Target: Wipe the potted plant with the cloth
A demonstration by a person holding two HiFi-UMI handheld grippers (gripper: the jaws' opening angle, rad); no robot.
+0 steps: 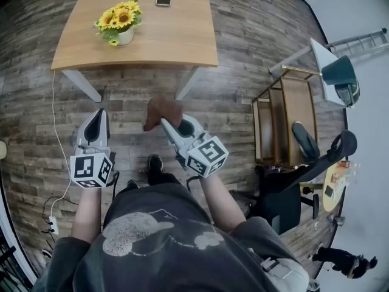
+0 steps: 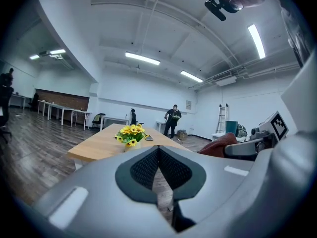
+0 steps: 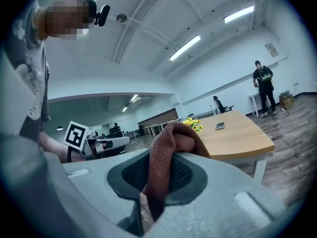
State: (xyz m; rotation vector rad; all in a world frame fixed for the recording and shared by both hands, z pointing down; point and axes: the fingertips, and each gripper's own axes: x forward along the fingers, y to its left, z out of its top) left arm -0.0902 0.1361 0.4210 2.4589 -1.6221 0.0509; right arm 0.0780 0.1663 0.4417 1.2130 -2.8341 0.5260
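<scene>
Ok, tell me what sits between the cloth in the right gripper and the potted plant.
Head view: only bare floor, then the table with its near edge and bare top, separates the cloth from the potted plant. Nothing stands in that stretch.

potted plant (image 1: pixel 119 20): yellow flowers, upright on table (image 1: pixel 182 38) | cloth (image 1: pixel 161 109): rust-brown, bunched, in right gripper (image 1: pixel 166 124)

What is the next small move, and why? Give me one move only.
Probably carry the right gripper forward to the light wooden table. It is shut on the reddish-brown terry cloth, but hovers over the wood-plank floor, short of the table where the yellow-flowered plant in a white pot stands, untouched.
</scene>
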